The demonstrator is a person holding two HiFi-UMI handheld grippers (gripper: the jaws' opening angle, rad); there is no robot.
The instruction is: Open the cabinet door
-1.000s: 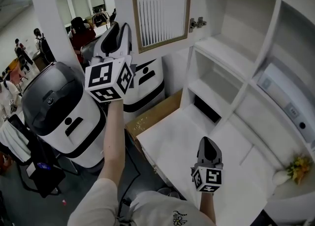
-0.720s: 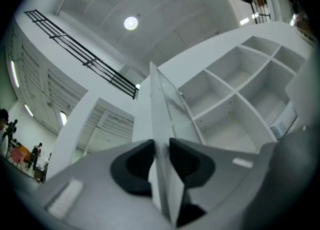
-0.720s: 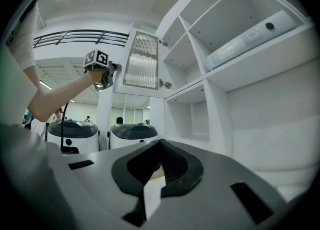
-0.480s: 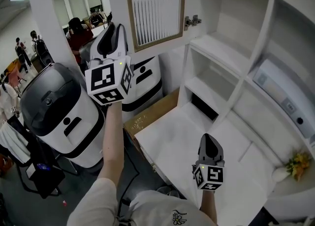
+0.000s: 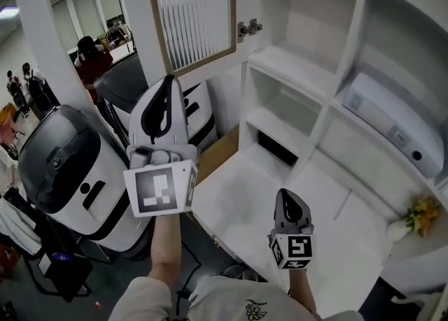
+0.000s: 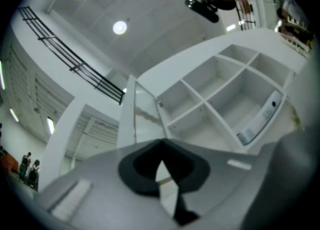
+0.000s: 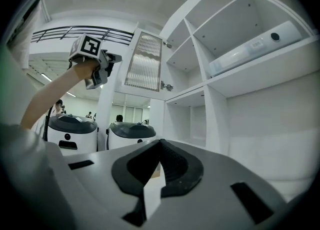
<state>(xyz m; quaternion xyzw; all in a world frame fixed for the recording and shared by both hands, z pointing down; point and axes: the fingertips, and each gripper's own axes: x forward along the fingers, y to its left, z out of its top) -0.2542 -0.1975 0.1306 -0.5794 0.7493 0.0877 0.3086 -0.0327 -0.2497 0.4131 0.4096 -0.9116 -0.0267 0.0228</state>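
The ribbed cabinet door (image 5: 192,15) stands swung open at the upper left corner of the white shelf unit (image 5: 283,57). The left claw (image 5: 165,87) has drawn back and down from it, its jaws just closed on nothing. The right claw (image 5: 287,199), pinched shut and empty, hovers over the bottom shelf. Yellow flowers (image 5: 422,216) sit at that shelf's right edge.

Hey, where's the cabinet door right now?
In the head view the cabinet door is top left of centre, standing open at the white shelf unit's left edge, just above the left tool.
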